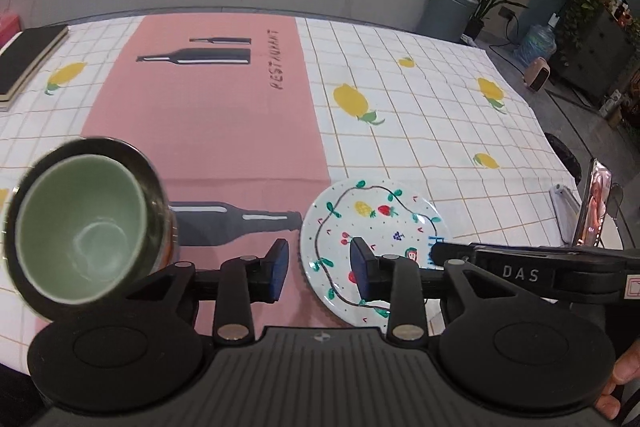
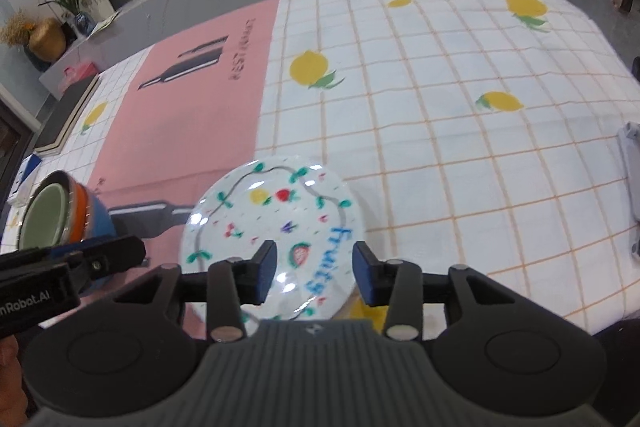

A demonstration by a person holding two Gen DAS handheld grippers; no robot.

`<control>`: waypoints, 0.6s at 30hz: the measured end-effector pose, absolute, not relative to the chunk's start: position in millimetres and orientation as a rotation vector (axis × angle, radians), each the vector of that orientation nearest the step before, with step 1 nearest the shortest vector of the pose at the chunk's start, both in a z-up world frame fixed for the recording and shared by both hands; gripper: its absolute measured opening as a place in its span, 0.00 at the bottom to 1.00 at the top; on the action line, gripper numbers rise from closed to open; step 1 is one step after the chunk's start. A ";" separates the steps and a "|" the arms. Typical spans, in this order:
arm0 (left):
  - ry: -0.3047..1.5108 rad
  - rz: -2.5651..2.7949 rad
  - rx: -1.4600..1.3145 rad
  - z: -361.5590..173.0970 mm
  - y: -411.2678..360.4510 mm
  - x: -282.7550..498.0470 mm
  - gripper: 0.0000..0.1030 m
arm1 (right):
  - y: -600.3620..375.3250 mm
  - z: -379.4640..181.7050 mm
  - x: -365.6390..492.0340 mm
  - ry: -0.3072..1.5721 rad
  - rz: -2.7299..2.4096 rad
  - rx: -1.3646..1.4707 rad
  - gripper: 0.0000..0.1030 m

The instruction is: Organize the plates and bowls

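Lying low in centre frame, the round white fruit-painted plate (image 2: 272, 239) shows beyond the right gripper (image 2: 314, 277), whose parted jaws hold nothing; the left gripper (image 1: 320, 273) gapes empty, nested green-lined bowls (image 1: 80, 231) at left.

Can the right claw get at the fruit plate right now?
Probably yes. The right claw hangs open just above the fruit plate, nothing between them; the left claw sits off to the side near the stacked bowls.
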State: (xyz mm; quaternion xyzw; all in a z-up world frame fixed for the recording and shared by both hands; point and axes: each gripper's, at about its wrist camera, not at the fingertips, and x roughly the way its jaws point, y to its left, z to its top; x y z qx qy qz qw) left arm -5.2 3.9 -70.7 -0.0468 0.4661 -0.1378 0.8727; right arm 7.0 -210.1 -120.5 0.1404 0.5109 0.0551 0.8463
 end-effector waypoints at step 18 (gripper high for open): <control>0.841 -0.042 -0.217 -19.0 131.5 -5.6 0.45 | -110.1 -82.3 49.2 1.116 0.357 0.371 0.55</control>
